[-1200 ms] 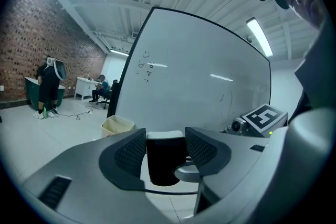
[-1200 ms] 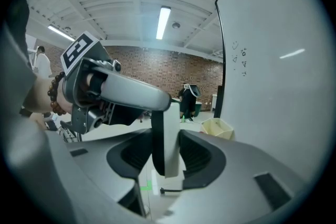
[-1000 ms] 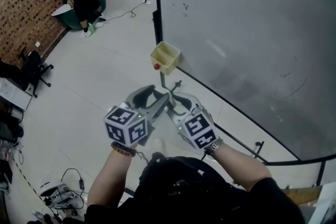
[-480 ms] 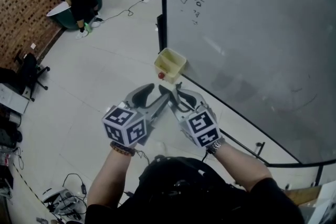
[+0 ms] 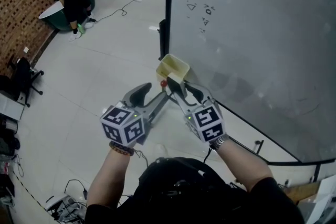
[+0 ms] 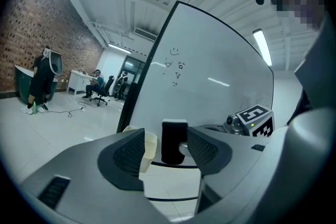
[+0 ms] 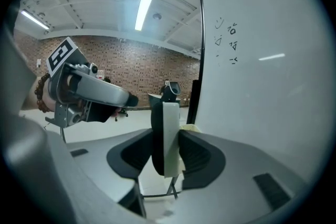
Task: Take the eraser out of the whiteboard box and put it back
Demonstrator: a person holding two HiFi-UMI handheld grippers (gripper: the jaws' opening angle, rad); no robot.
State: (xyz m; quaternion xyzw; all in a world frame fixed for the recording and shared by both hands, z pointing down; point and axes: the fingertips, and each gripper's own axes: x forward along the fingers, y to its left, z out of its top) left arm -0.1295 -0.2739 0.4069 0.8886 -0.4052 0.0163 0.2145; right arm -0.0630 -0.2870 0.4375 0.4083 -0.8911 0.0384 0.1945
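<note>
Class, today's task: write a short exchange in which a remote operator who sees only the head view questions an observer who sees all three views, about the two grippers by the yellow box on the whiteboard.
Operator: From above, is the right gripper carrying anything?
Observer: Yes. Its own view shows the jaws shut on the eraser, held upright, with dark felt on one face and white on the other.
Operator: And the left gripper?
Observer: Its jaws stand apart, and neither pad presses on anything.
Operator: Where is the yellow box from the eraser?
Observer: In the right gripper view it peeks out just behind the eraser, beside the whiteboard.
</note>
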